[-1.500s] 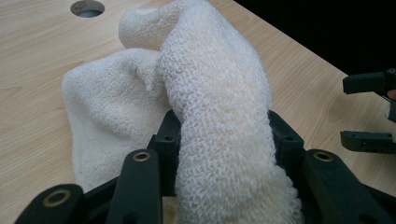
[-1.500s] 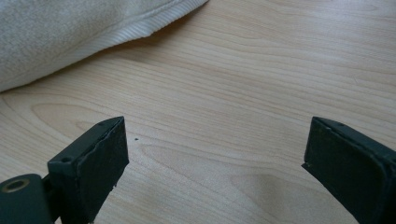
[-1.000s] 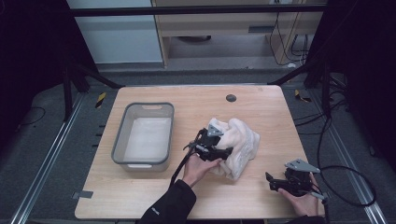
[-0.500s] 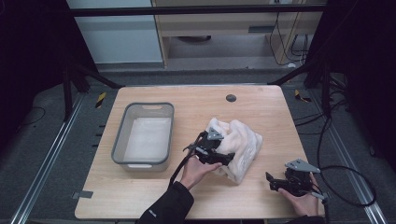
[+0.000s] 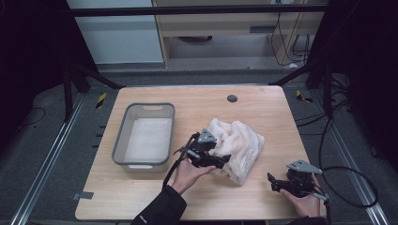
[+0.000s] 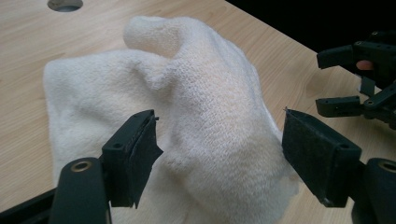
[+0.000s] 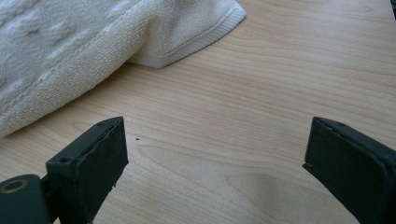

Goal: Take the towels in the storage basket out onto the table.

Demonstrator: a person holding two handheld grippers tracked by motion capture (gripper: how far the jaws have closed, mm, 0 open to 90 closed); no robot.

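The crumpled white towel [image 5: 237, 147] lay on the wooden counter [image 5: 263, 108], right of centre and nearer the near edge than the far one. Its right near corner [image 7: 205, 28] ended well short of the counter's right edge, leaving bare wood on that side. To the left, a grey plastic bin [image 5: 144, 135] stood apart from the towel, with a strip of open counter between them. A small round hole [image 5: 232, 98] sat in the wood near the far edge, beyond the towel.

The left gripper [image 5: 220, 160] lay level at the towel's near left side, held by a hand [image 5: 187, 172] that came in from the near edge in a dark sleeve. Its fingers [image 6: 135, 149] had just been opening and stood spread, a fold of towel rising between them without the pads pressing on it.

The right gripper [image 5: 276, 183] rested near the counter's near right corner, pointing left toward the towel and clear of it. Its fingers [image 7: 93, 168] were spread wide over bare wood, holding nothing.
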